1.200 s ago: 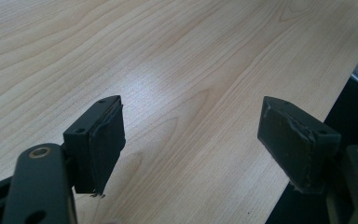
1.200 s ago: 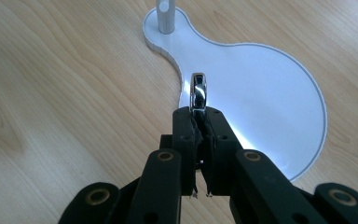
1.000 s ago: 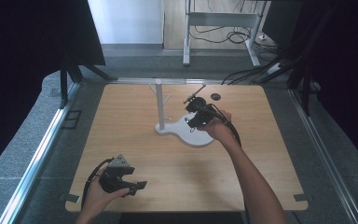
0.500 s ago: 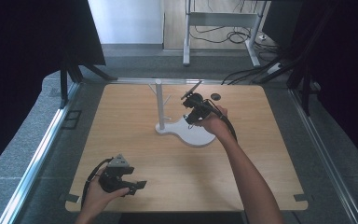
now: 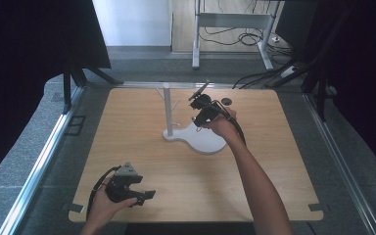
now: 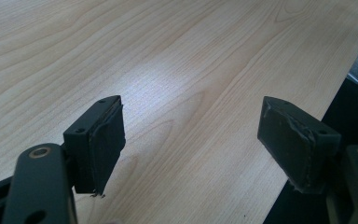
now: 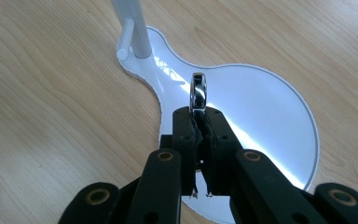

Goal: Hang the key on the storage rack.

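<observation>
One white stand, one ring, perhaps one dark disc

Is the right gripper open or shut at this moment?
Shut. In the right gripper view, the right gripper has its jaws pressed together on a silver ring, which stands up above the white stand base.

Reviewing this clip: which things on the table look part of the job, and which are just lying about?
Likely in play: right gripper shut on a silver ring; white stand with pegged post.
Lying about: small dark disc; left gripper, open over bare table.
</observation>
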{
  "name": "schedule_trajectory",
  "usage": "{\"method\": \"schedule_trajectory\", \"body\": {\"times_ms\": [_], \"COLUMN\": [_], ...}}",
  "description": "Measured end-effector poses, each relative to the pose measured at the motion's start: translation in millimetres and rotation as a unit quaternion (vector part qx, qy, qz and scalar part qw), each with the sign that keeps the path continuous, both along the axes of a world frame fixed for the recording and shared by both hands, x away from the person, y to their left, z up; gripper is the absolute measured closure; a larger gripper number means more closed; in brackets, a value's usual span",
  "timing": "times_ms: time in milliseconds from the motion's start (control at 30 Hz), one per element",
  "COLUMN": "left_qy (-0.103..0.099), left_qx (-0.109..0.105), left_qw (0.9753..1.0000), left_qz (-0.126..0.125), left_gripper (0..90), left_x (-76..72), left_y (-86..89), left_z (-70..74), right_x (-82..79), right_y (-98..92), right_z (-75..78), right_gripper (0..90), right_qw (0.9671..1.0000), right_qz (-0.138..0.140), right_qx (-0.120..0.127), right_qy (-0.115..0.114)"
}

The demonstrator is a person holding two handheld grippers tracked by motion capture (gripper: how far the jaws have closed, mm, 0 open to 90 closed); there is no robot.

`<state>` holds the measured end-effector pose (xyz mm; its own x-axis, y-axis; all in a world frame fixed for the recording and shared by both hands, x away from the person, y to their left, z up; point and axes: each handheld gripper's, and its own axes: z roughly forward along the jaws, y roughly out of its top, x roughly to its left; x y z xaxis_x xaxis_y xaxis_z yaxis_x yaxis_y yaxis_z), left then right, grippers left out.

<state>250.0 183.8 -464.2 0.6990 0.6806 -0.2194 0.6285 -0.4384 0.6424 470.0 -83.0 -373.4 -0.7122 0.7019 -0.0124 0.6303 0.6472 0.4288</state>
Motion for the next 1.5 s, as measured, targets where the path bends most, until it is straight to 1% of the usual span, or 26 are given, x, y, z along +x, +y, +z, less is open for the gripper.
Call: {"method": "schedule_trajectory", "body": {"times_ms": [233,367,533,667,833,933,1033,1333,1433,1500], "left_qy": [0.001,-0.001,-0.001,-0.002,-0.002,-0.003,-0.004,-0.003,-0.003,-0.004], "left_qx": [0.000,-0.003,-0.004,-0.005,-0.005,-0.006,-0.006,-0.007,-0.006,-0.006], "left_qw": [1.0000,1.0000,1.0000,1.0000,1.0000,1.0000,1.0000,1.0000,1.0000,1.0000], "left_qz": [-0.002,0.000,0.001,0.000,-0.002,-0.002,-0.002,-0.002,-0.002,-0.003], "left_gripper": [23.5,23.4,23.5,23.5,23.5,23.5,23.5,23.5,23.5,23.5], "left_x": [-0.2,-0.2,-0.6,-0.9,-1.2,-1.2,-1.4,-1.1,-1.3,-1.2], "left_y": [-0.7,1.6,2.1,1.3,0.5,0.6,1.0,1.7,1.5,1.7], "left_z": [0.1,1.3,1.9,1.9,2.1,2.4,2.7,2.8,2.8,2.9], "right_x": [6.6,11.5,16.1,18.4,21.5,24.3,28.3,33.3,34.6,35.5], "right_y": [2.7,4.8,11.8,17.7,20.9,22.0,22.7,29.0,30.6,32.2], "right_z": [0.4,0.1,0.0,1.8,4.2,6.6,9.0,12.5,12.7,12.4], "right_gripper": [84.1,84.1,84.1,84.1,84.1,84.1,84.1,84.1,84.1,84.1], "right_qw": [1.0000,1.0000,1.0000,1.0000,1.0000,1.0000,0.9999,0.9998,0.9998,0.9998], "right_qz": [-0.002,-0.005,0.000,-0.002,-0.001,-0.006,-0.009,-0.009,-0.010,-0.008], "right_qx": [0.000,0.002,0.000,0.002,0.002,0.003,0.008,0.008,0.010,0.017], "right_qy": [0.001,0.004,-0.003,-0.005,-0.007,-0.007,-0.009,-0.014,-0.013,-0.011]}}
